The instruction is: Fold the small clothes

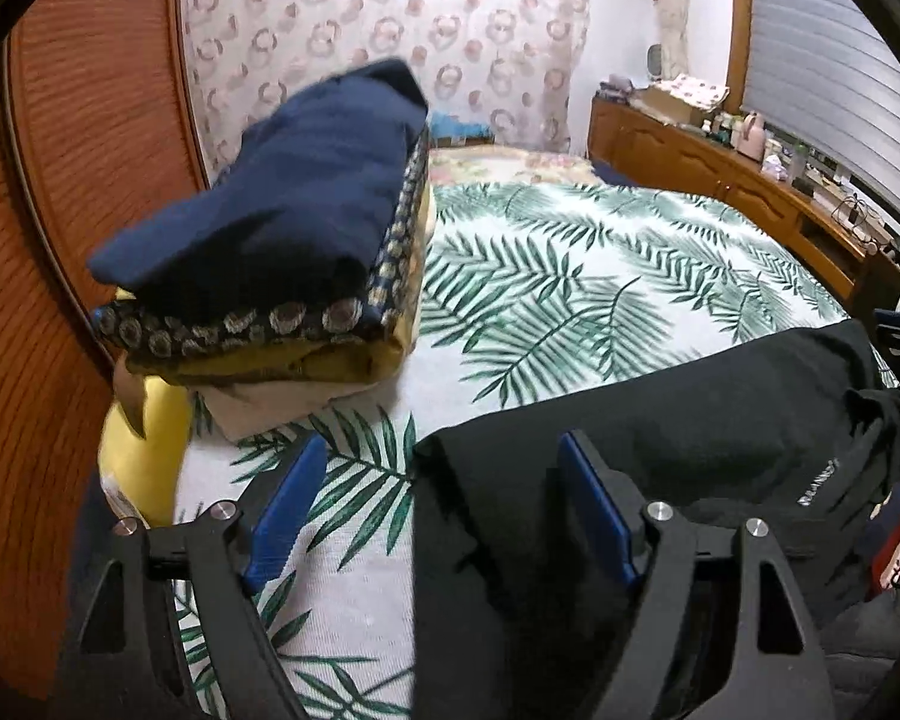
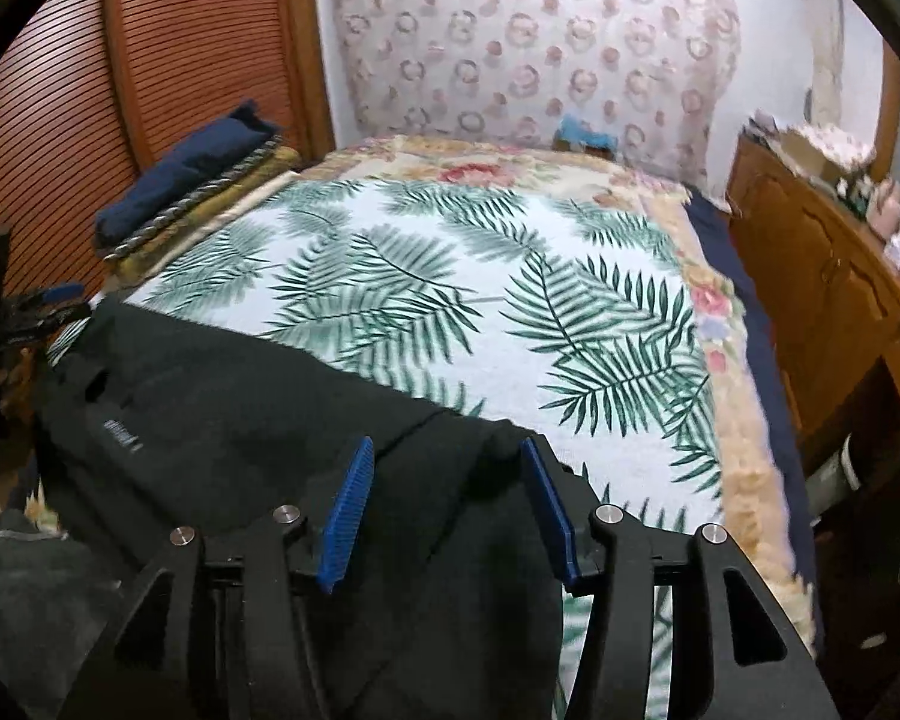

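Landmark: black garment, spread across the near edge of the bed.

Left tongs: blue pads stand wide apart, nothing pinched. The garment's left edge runs between the pads; the right-hand pad sits over cloth, the left-hand one over bare leaf-print cover. Whether the pads touch the fabric cannot be told.

Right tongs: pads part-open, both above the garment's right end, a fold or seam line passing between them. No grip visible.

Garment's long axis runs side to side along the bed edge, from one pair of tongs to the other; each hand is at its own end, neither clearly nearer. A small white label shows toward the middle. Judged: next fold carries the near edge away from the person, toward the far side.

Beyond the garment, to its left: stack of folded clothes, navy piece on top, patterned and yellow ones beneath. No containers seen.
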Demonstrator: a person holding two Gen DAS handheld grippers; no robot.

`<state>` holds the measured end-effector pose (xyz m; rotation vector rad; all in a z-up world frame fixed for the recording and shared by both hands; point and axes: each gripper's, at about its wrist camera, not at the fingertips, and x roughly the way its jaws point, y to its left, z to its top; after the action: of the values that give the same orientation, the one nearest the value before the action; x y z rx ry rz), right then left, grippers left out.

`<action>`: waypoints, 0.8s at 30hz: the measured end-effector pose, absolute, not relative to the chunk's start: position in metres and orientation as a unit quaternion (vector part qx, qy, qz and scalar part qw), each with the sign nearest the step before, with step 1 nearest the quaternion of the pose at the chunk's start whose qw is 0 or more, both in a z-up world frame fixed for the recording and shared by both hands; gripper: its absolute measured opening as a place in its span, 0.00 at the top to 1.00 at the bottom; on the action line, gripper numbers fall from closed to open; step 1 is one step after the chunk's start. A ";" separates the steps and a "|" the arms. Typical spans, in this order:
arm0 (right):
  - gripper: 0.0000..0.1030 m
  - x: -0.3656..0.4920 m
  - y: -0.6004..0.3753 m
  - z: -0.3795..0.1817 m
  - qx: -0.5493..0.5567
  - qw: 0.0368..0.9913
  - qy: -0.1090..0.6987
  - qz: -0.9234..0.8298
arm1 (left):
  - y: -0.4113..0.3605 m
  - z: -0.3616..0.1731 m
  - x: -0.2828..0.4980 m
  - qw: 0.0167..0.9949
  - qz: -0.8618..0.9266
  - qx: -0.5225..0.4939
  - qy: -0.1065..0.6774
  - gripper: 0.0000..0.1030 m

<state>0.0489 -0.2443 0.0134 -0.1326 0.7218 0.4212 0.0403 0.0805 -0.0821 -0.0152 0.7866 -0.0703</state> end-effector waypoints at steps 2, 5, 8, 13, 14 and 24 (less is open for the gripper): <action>0.48 0.064 -0.245 0.003 -0.045 0.910 0.360 0.202 | 0.085 -0.088 0.045 0.919 -0.040 -0.018 0.393 0.22; 0.48 0.079 -0.243 -0.006 -0.038 0.906 0.370 0.200 | 0.086 -0.093 0.049 0.914 -0.052 -0.028 0.400 0.28; 0.48 0.089 -0.241 -0.012 -0.039 0.903 0.379 0.201 | 0.088 -0.099 0.055 0.907 -0.062 -0.042 0.415 0.33; 0.45 0.095 -0.240 -0.013 -0.041 0.900 0.384 0.204 | 0.088 -0.105 0.058 0.901 -0.069 -0.048 0.426 0.38; 0.45 0.095 -0.241 -0.014 -0.042 0.898 0.388 0.205 | 0.087 -0.106 0.058 0.900 -0.071 -0.049 0.427 0.39; 0.42 0.098 -0.239 -0.017 -0.069 0.892 0.398 0.203 | 0.085 -0.105 0.059 0.897 -0.092 -0.049 0.430 0.56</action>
<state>0.0976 -0.2387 -0.0166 -0.1426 0.8265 0.4223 0.0589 0.0846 -0.1052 -0.1025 0.8915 -0.1896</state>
